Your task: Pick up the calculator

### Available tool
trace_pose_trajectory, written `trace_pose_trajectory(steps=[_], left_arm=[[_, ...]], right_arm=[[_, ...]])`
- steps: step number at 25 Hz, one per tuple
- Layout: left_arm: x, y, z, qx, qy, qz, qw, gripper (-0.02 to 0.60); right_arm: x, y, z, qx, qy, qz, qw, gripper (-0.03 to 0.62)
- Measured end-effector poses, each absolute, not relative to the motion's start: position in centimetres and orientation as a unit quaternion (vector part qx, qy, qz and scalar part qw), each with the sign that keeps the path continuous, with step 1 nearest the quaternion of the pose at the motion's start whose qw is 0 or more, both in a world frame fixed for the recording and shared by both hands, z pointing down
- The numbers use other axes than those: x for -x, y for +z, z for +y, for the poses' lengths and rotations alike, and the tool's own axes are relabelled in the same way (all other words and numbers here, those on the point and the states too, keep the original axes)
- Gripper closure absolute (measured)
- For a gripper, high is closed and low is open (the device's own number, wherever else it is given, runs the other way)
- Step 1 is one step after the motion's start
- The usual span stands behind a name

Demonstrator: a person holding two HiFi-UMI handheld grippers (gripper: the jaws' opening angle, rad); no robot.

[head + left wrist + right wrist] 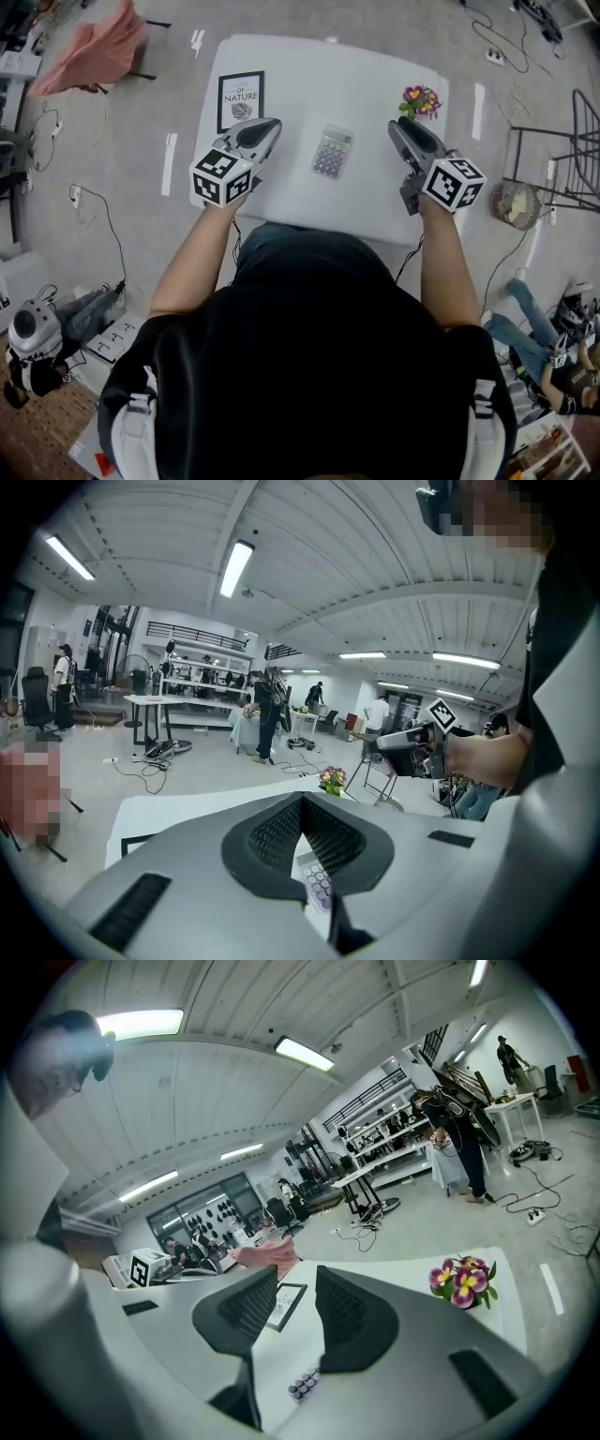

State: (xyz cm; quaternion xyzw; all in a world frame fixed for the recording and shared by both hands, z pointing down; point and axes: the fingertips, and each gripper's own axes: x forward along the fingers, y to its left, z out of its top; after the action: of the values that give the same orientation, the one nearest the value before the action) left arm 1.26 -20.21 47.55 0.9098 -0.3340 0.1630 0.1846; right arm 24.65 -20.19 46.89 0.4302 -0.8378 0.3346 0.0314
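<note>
The right tool (296, 1277) hovers above the desk (309, 84) with its jaws apart and empty. The left tool (302, 802) has its tips together, holding nothing. The calculator (332, 152) lies flat and untouched on the white desk between them. This looks like the approach. Next, the open tool probably needs to lower and straddle the calculator's edges.

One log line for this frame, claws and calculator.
stage: pre-grasp | left claw: shut | right claw: open | calculator: on table, untouched
</note>
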Motion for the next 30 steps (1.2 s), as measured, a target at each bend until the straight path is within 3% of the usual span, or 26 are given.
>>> trace_pose_trajectory(steps=[30], left_arm=[[-3.3, 56.6, -21.5, -0.899, 0.213, -0.293, 0.246, 0.565]], right_arm=[[-26.1, 59.9, -22.7, -0.424, 0.397, -0.803, 0.131, 0.433]])
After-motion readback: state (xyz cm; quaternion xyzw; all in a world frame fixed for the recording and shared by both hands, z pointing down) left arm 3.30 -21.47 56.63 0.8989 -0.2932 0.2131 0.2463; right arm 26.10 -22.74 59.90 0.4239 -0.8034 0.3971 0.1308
